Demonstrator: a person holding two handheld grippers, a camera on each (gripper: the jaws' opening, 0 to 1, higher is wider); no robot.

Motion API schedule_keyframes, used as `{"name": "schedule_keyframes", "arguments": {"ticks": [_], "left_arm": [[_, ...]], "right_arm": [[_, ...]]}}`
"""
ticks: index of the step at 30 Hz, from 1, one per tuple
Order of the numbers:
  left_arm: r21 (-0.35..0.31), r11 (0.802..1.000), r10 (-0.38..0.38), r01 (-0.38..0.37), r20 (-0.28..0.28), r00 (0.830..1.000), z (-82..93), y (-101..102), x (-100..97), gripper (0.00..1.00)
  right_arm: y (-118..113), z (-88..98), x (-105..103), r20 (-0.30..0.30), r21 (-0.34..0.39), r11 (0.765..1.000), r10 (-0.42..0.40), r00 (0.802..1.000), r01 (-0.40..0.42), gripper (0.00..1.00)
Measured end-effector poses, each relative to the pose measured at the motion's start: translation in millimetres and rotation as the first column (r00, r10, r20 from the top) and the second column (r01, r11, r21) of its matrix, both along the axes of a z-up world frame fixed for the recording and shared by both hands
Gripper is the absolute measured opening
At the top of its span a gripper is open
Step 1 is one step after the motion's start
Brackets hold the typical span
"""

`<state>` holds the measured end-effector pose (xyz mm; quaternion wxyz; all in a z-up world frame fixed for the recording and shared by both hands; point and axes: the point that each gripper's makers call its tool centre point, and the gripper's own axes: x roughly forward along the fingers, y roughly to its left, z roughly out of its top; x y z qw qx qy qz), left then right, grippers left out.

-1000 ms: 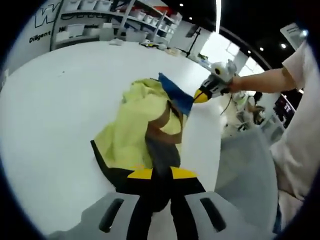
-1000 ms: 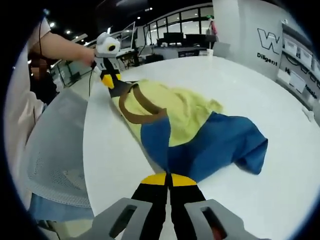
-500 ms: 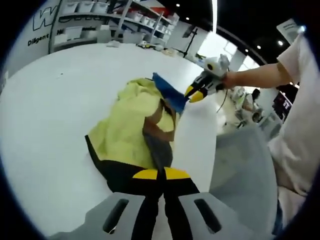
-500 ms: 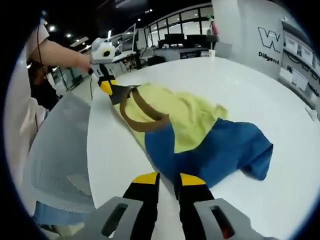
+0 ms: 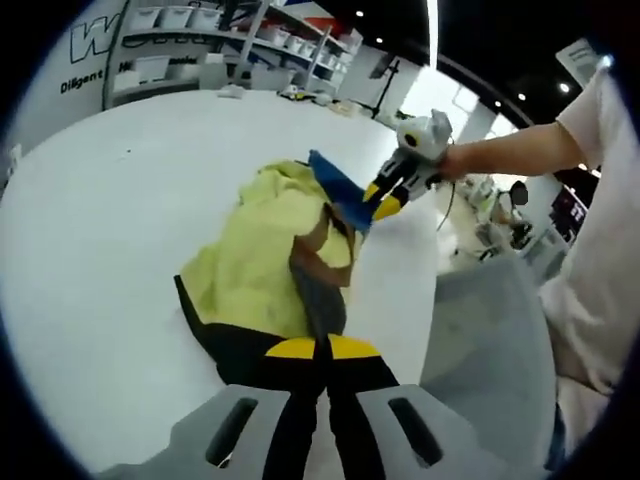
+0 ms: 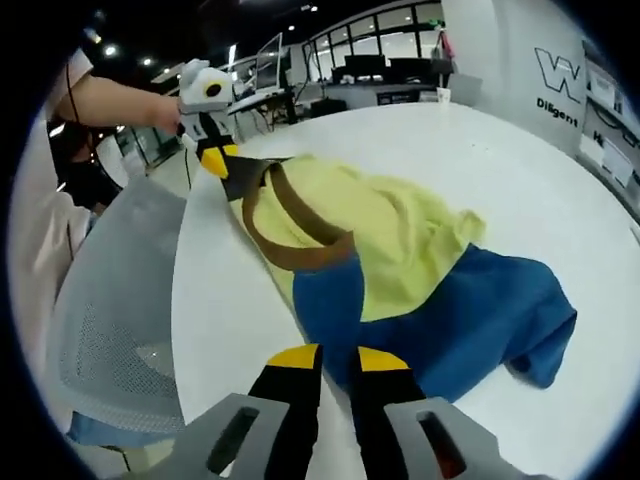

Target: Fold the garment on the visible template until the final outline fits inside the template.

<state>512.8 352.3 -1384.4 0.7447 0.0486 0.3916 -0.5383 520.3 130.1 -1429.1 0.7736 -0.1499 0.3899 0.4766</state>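
Containers first: there's a rack of shelves (image 5: 190,45) behind the table in the left gripper view with pale bins on it, way too small and blurry to tell what's in them.

The garment (image 6: 400,270) is a color-block thing, mostly pale yellow with a big blue section, a brown band curving across the yellow, and a black part at one end. It's lying crumpled on the white round table (image 6: 520,150), not flat at all; the blue end bunches up in folds toward the right of the right gripper view. I can't make out any template outline on the tabletop.

In the left gripper view, the left gripper (image 5: 322,350) has its yellow-tipped jaws pressed together, right on the black edge of the garment (image 5: 270,270), which runs away from the jaws toward the far side. From the right gripper view you can see it pinching that black corner, a hand holding it.

The right gripper (image 6: 335,358) has its jaws slightly spread with a gap between the tips, sitting just short of the blue edge, nothing between them. In the left gripper view it's at the blue end, tips right by the lifted blue corner.

A grey mesh chair (image 6: 110,300) stands beside the table.
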Motion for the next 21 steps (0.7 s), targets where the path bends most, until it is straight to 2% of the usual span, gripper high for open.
{"name": "schedule_keyframes", "arguments": {"ticks": [4, 10, 15, 21], "left_arm": [[-0.005, 1.000, 0.001, -0.001, 0.011, 1.000, 6.3, 0, 1.1, 0.00], [-0.032, 0.999, 0.013, -0.012, 0.046, 0.999, 27.9, 0, 12.5, 0.00], [-0.059, 0.998, 0.037, -0.032, 0.079, 0.996, 46.7, -1, 31.5, 0.00], [-0.075, 0.996, 0.064, -0.057, 0.104, 0.992, 58.9, -2, 53.5, 0.00]], "right_arm": [[1, 8.3, -2, 0.007, 0.028, 1.000, 0.009, 1.000, -0.009, 0.00], [0, 32.7, 1, 0.040, 0.064, 0.998, 0.022, 0.999, -0.024, 0.00], [-2, 56.5, 21, 0.087, 0.106, 0.994, -0.012, 0.996, 0.003, 0.00], [-5, 76.1, 52, 0.133, 0.147, 0.988, -0.064, 0.989, 0.045, 0.00]]}}
